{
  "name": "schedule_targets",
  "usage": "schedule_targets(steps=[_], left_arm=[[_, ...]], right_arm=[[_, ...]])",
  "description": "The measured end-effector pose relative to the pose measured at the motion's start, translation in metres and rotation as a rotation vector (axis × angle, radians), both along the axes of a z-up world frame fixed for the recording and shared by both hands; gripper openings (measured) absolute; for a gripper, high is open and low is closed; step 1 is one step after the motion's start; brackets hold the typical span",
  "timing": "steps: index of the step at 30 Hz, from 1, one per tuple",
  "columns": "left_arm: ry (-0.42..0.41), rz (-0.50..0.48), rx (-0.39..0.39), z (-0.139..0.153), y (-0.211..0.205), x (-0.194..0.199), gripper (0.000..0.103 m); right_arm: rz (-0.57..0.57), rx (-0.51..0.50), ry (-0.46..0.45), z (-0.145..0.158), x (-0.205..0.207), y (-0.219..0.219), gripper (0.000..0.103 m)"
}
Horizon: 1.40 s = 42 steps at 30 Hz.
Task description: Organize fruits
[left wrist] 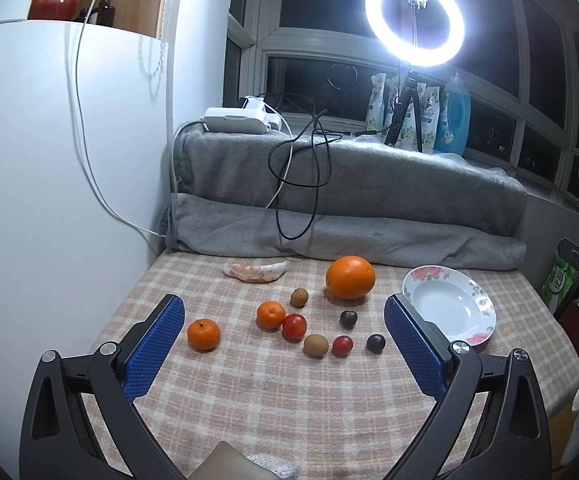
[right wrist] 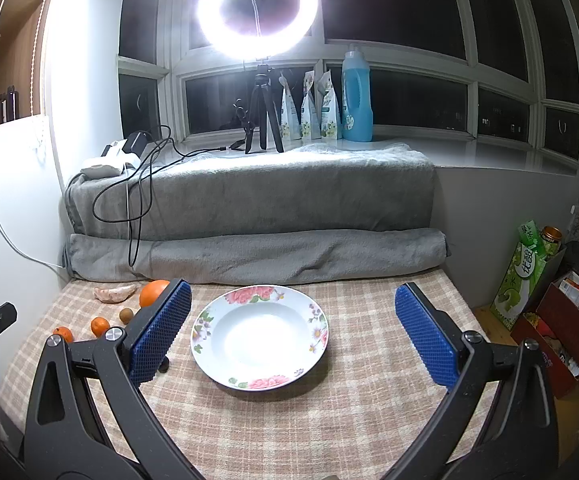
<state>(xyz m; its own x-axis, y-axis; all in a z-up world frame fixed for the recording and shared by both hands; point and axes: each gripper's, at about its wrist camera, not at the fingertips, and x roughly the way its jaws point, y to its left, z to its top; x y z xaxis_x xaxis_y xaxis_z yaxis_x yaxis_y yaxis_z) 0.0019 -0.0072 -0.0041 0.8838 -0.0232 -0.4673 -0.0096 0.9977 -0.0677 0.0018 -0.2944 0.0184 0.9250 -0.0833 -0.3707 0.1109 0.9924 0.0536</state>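
— Hovering over the checked tabletop (left wrist: 289,400), left gripper (left wrist: 285,320) with blue-padded fingers spread wide, pinching nothing?

— Yes. Lying loose between them: large round orange (left wrist: 350,277), two small tangerines (left wrist: 203,334) (left wrist: 270,315), two brown kiwis (left wrist: 299,297) (left wrist: 315,345), two red tomatoes (left wrist: 294,326) (left wrist: 342,345), two dark plums (left wrist: 347,319) (left wrist: 375,343).

— Right gripper (right wrist: 293,320)?

— Fingers equally spread, gripping nothing, framing the white floral-rimmed plate (right wrist: 313,328), bare inside, just right of the fruit.
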Motion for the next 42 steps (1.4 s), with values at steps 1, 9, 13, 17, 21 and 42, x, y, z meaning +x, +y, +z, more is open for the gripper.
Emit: schedule_targets(steps=[1,9,13,17,21,42], left_arm=[[0.0,-0.001,-0.001,0.0,0.0,0.0,0.1],[0.017,0.006,0.004,-0.007,0.0,0.004,0.1],[0.027,0.004,0.005,-0.011,0.002,0.007,0.1],[0.048,-0.001,0.007,-0.018,0.006,0.009,0.1],[0.057,0.009,-0.001,-0.022,0.013,0.011,0.1],[0.13,0.048,-0.037,-0.048,0.046,0.03,0.086]], right_arm=[[0.0,0.0,-0.001,-0.001,0.0,0.0,0.103],[0.018,-0.016,0.025,-0.006,0.01,0.002,0.103],[0.048,-0.027,0.043,-0.01,0.016,0.004,0.103],[0.093,-0.011,0.07,-0.017,0.023,0.006,0.103],[0.144,-0.006,0.086,-0.022,0.029,0.01,0.103],[0.369,0.036,0.202,-0.035,0.084,0.048,0.082]])
